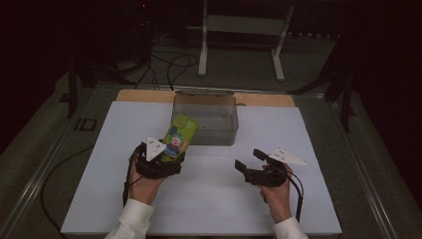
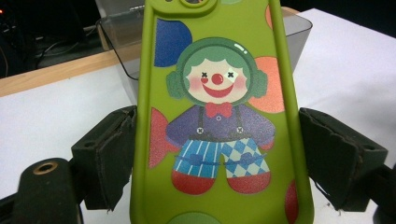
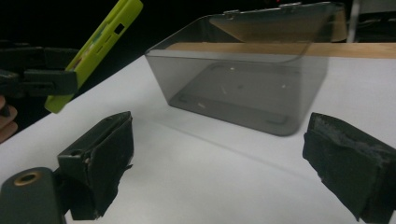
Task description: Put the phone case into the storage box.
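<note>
Your left gripper (image 1: 160, 155) is clamped on a green phone case (image 1: 178, 138), its two black jaws pressing the case's long edges from either side. In the left gripper view the case (image 2: 219, 116) stands between the jaws and rises toward twelve o'clock, its printed back facing the camera: a clown with green hair, a red nose, a red bow tie and blue patterned trousers, with blue and orange spots on the green behind it. In the high view the case tilts up and away from your left hand (image 1: 144, 186), toward one o'clock, and its top edge reaches the near left corner of a clear plastic box (image 1: 205, 119); whether it touches the box you cannot tell. The case is held clear of the white table top (image 1: 114, 149). Your right gripper (image 1: 248, 162) has its jaws spread apart with nothing between them. It sits well apart from the case, at about four o'clock from it in the high view, with your right hand (image 1: 276, 191) behind it and its jaws pointing toward ten o'clock. In the right gripper view the two black pads (image 3: 107, 158) frame bare white table; the box (image 3: 243, 88) stands beyond them at twelve o'clock with its lid tipped open at the back, and the green case (image 3: 95, 51) shows at ten o'clock, seen edge-on and slanted, held in the left gripper (image 3: 42, 74). A strip of bare wood (image 1: 144, 95) runs along the table's far edge behind the box.
</note>
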### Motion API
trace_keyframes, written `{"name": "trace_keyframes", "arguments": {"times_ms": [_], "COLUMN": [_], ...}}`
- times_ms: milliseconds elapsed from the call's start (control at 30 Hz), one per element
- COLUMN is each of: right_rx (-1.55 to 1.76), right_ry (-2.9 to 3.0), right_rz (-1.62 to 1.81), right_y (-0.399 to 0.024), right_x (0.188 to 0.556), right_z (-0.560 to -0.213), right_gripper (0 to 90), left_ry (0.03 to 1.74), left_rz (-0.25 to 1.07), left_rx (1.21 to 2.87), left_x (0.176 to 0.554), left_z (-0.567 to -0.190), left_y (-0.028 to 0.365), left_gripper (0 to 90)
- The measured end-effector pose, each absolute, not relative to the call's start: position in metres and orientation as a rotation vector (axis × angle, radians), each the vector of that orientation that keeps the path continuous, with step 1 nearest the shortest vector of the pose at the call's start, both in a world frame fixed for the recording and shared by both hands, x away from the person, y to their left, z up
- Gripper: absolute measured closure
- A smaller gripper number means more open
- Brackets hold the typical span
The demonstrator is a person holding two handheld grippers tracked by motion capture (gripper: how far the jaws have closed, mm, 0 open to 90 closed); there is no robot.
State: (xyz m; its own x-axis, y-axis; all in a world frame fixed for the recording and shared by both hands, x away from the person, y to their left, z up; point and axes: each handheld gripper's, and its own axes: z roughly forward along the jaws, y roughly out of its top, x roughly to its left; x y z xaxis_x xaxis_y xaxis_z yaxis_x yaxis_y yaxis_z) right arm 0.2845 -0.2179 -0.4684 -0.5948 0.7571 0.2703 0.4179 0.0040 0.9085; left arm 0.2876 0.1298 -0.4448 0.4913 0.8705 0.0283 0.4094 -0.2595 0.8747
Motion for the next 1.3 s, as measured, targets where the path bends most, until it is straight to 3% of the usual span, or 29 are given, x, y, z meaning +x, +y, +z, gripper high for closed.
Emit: {"name": "trace_keyframes", "arguments": {"times_ms": [1300], "right_rx": [1.191], "right_ry": [2.14], "right_rz": [1.773], "right_y": [-0.11], "right_x": [0.32], "right_z": [-0.44], "right_gripper": [9.2], "left_ry": [1.027], "left_rz": [0.665], "left_rx": [1.81], "left_x": [0.279], "left_z": [-0.444], "left_y": [0.122], "left_gripper": [16.4]}}
